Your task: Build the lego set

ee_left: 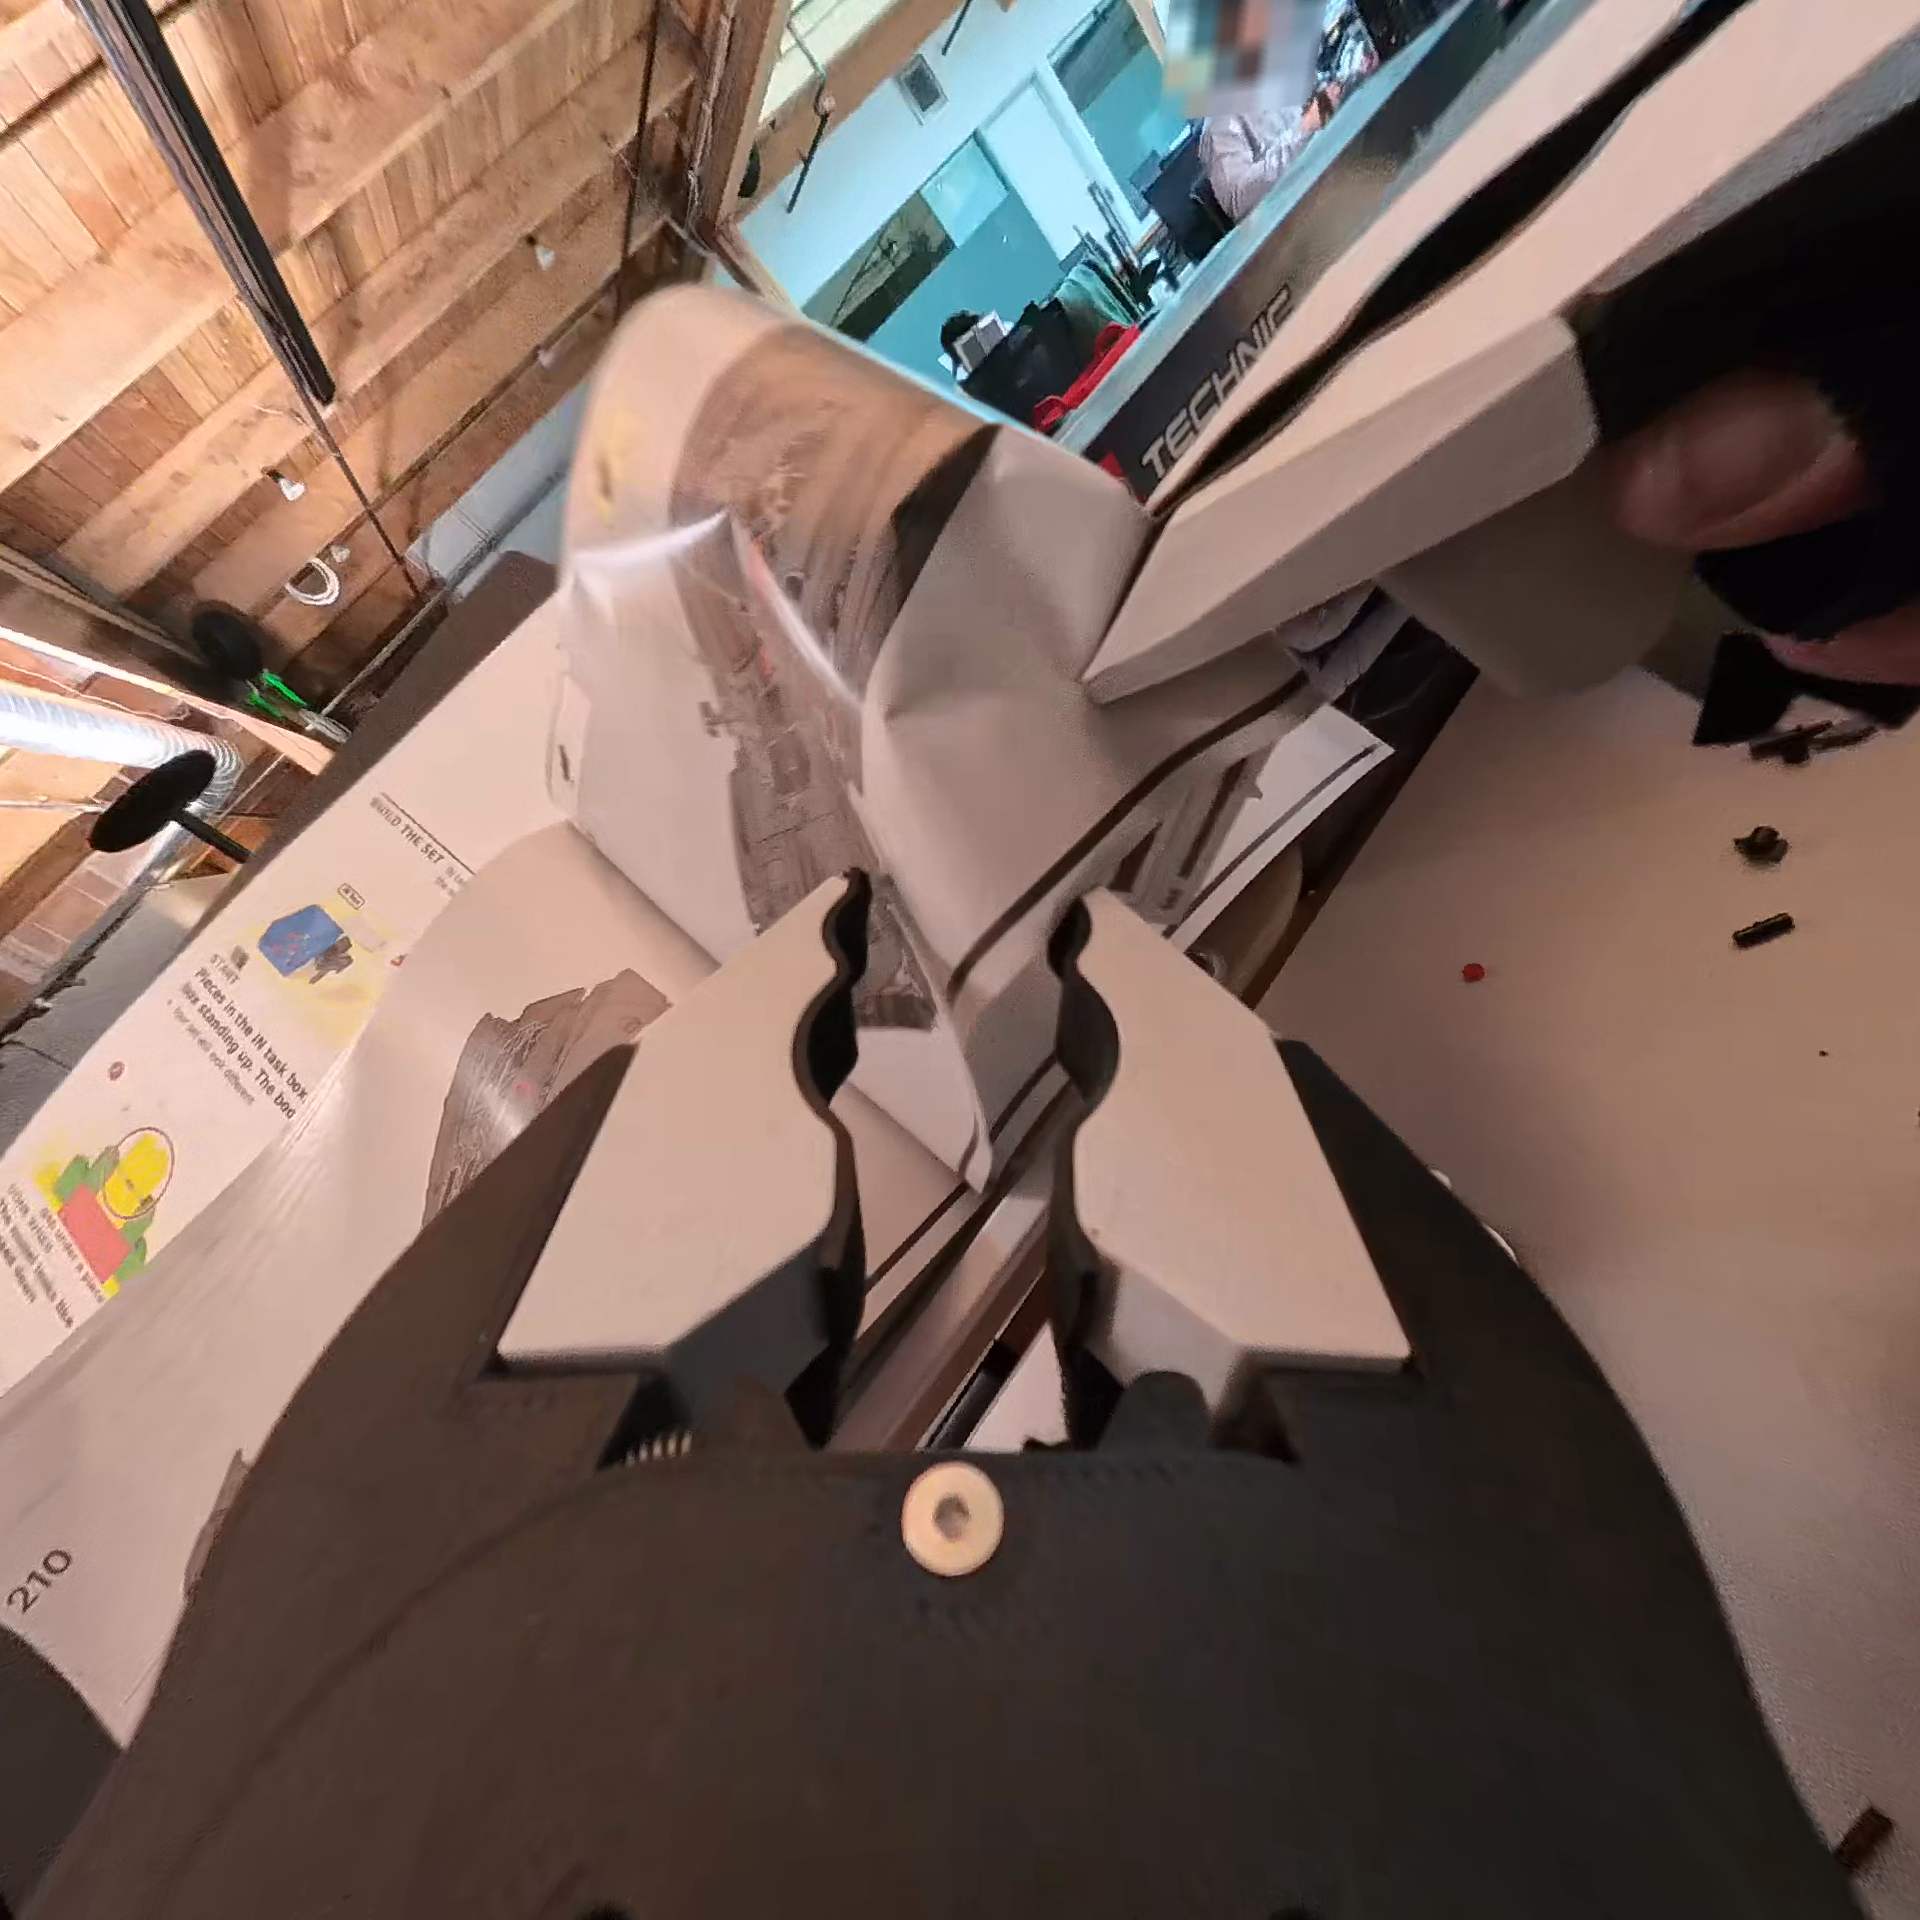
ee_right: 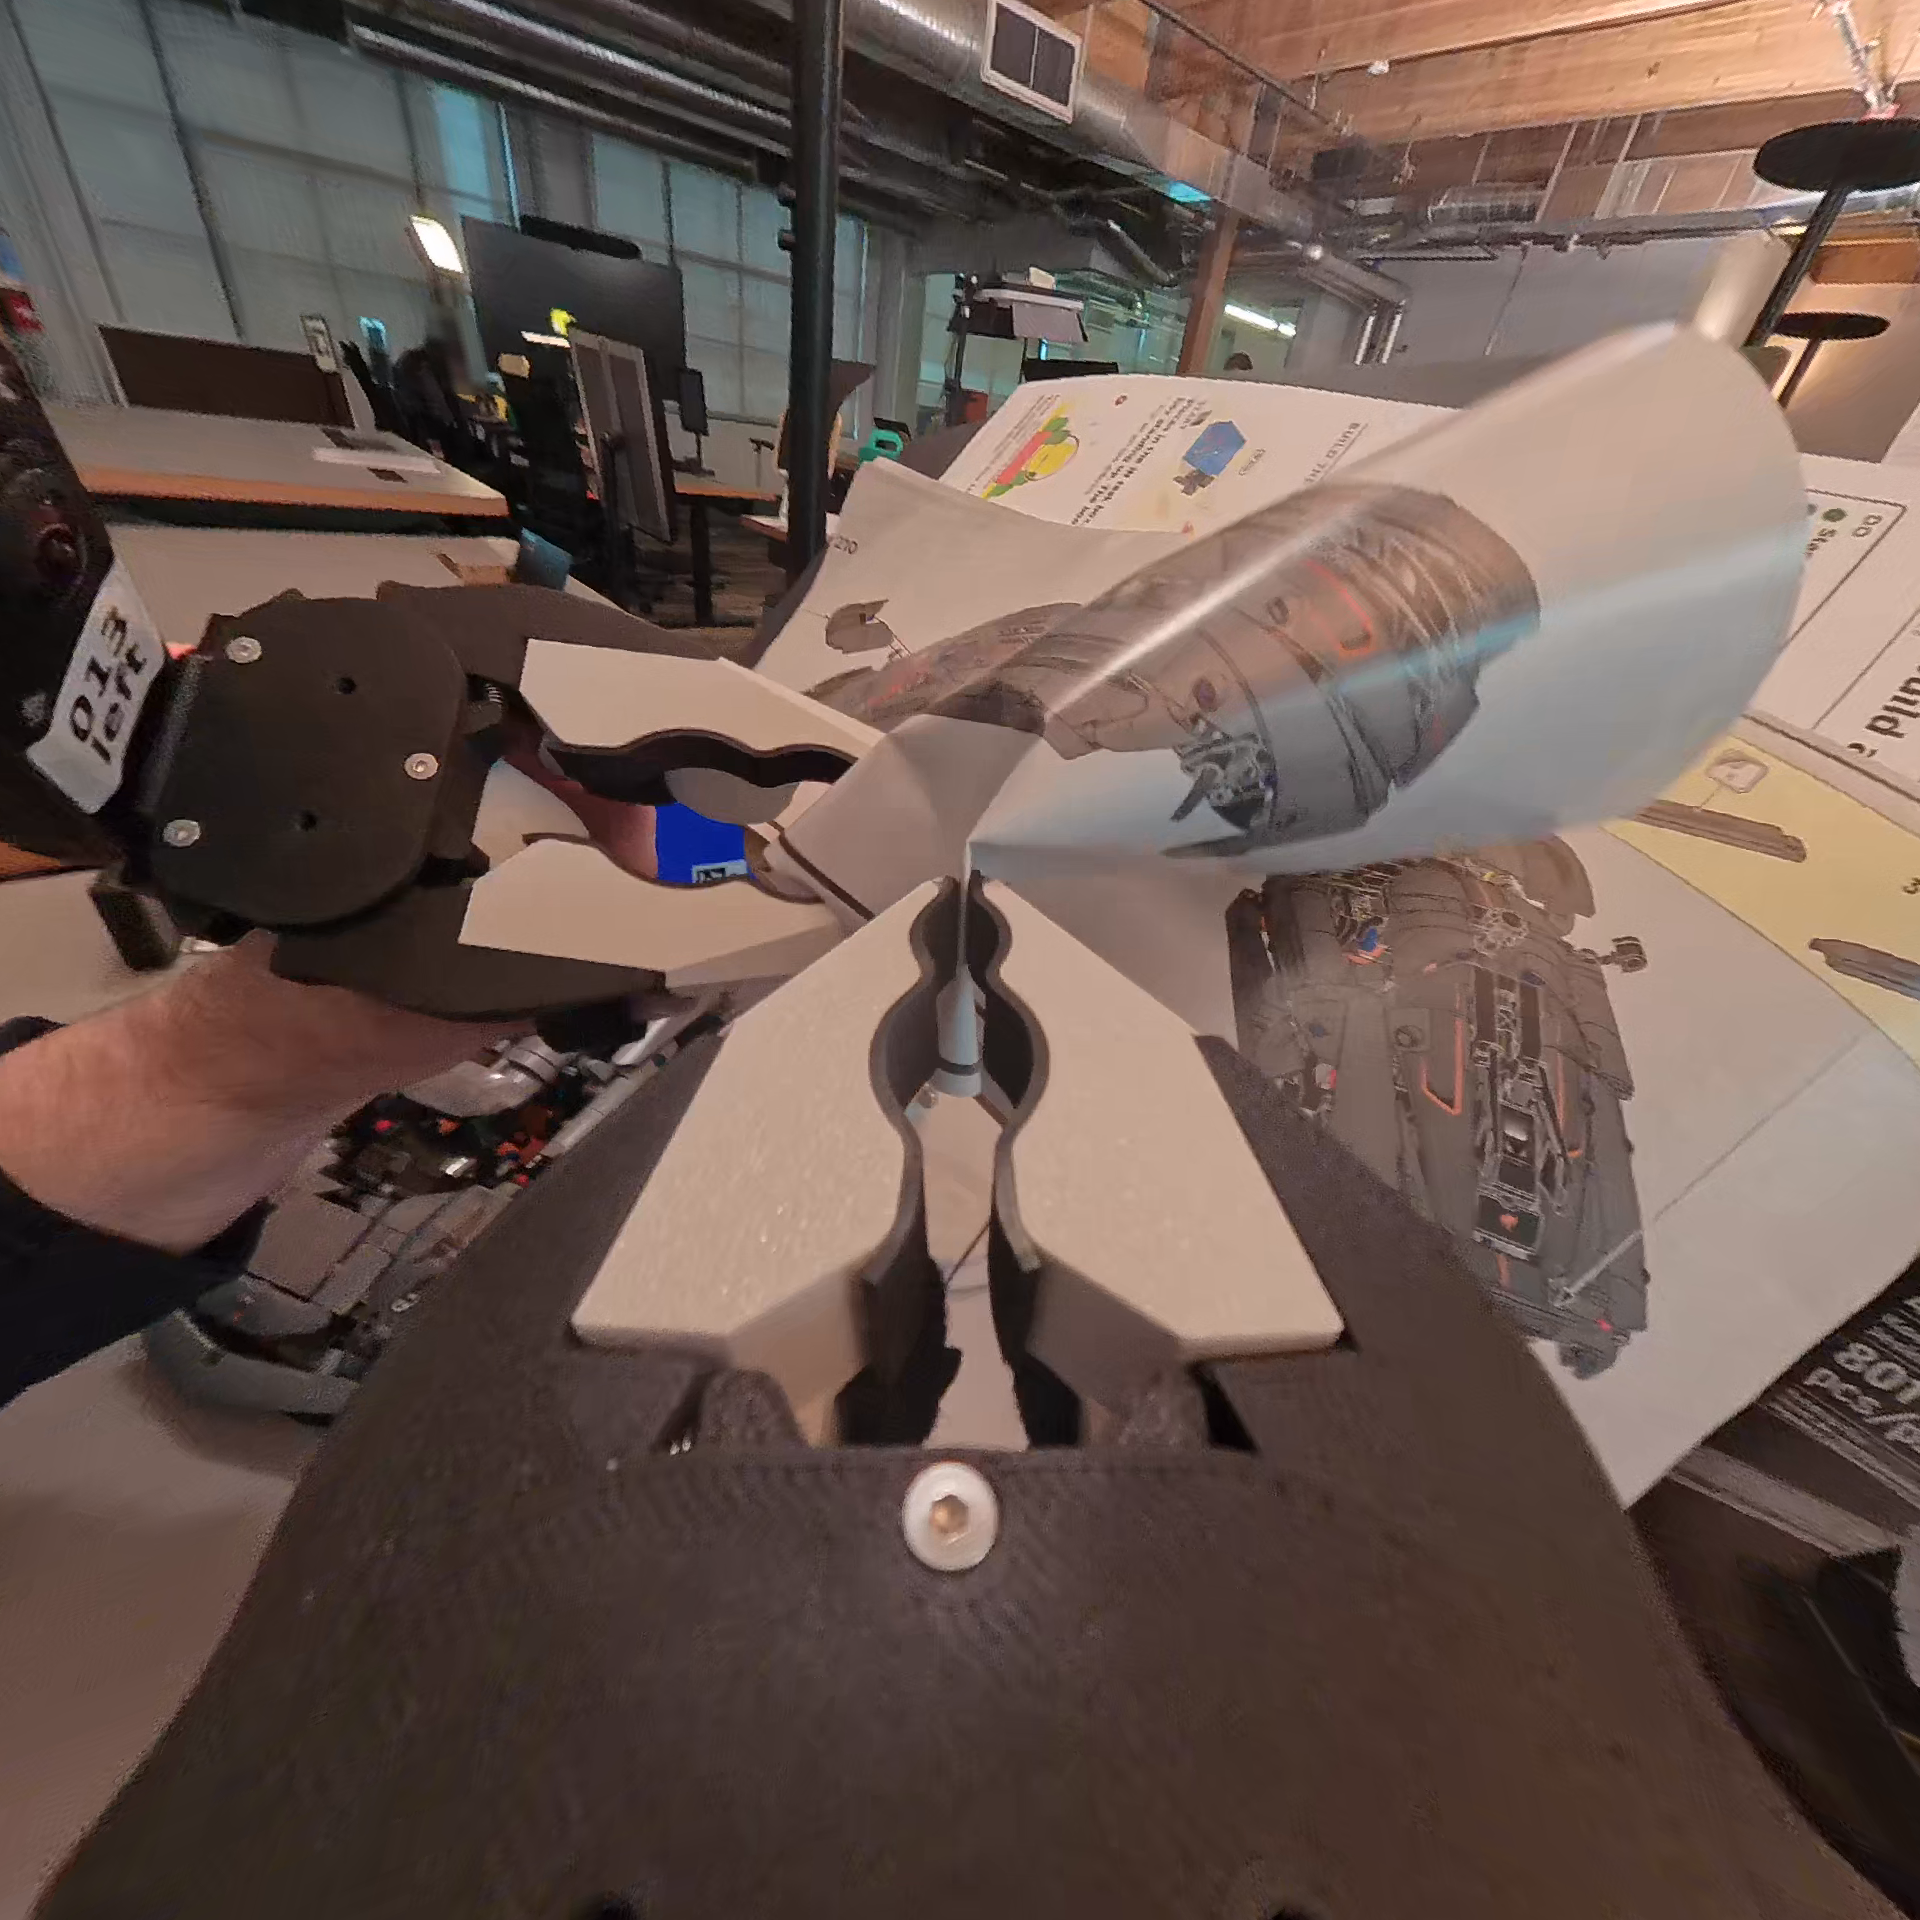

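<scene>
The right tool (ee_right: 961, 914) is clamped on a lifted page (ee_right: 1351, 623) of the open instruction booklet (ee_right: 1455, 1143) on the worktop (ee_left: 1558, 1039); the left tool (ee_left: 961, 925) hovers apart beside it. Loose pieces (ee_left: 1763, 930) lie scattered, so building seems barely begun

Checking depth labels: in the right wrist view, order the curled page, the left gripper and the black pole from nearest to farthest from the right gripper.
1. Curled page, pinched at the right gripper.
2. Left gripper, just left.
3. Black pole, far behind.
</scene>
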Available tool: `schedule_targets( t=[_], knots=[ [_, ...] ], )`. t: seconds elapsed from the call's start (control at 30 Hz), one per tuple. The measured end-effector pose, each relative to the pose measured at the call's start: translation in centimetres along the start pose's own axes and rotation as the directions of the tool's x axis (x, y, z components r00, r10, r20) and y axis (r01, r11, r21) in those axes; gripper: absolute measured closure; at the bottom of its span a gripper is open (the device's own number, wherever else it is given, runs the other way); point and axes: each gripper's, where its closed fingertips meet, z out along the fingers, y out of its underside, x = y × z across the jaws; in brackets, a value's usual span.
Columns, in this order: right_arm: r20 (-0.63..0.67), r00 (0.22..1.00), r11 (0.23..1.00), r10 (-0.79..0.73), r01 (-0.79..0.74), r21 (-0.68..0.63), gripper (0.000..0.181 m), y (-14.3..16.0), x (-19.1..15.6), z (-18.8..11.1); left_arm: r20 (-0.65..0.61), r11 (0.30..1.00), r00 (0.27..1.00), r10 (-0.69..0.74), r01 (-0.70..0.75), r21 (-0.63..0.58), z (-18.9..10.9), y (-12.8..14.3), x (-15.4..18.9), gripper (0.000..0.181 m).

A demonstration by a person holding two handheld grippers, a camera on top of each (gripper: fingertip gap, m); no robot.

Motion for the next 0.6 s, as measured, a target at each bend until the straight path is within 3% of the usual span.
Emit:
schedule_targets(
  t=[0.13, 0.37, 0.47, 0.6],
  knots=[
    [0.036, 0.999, 0.999, 0.01, -0.012, 0.04, 0.174, -0.6, -0.6, 0.0, 0.048, 1.0, 0.999, 0.008, -0.009, 0.015, -0.9, 0.2, -1.4, 0.179],
    [-0.001, 0.995, 0.991, 0.097, -0.097, 0.095, 0.149, -0.9, 1.4, -0.7, 0.137, 0.976, 0.969, -0.203, 0.19, 0.102, -2.8, 1.9, -5.5, 0.181],
    [-0.025, 0.99, 0.986, 0.138, -0.135, 0.096, 0.147, -0.4, 2.6, -0.9, 0.181, 0.926, 0.915, -0.361, 0.329, 0.184, -4.4, 3.2, -8.2, 0.179],
    [-0.054, 0.984, 0.985, 0.168, -0.166, 0.037, 0.144, 1.4, 3.7, -0.6, 0.166, 0.796, 0.793, -0.586, 0.525, 0.301, -7.0, 5.4, -11.7, 0.174]
  ],
)
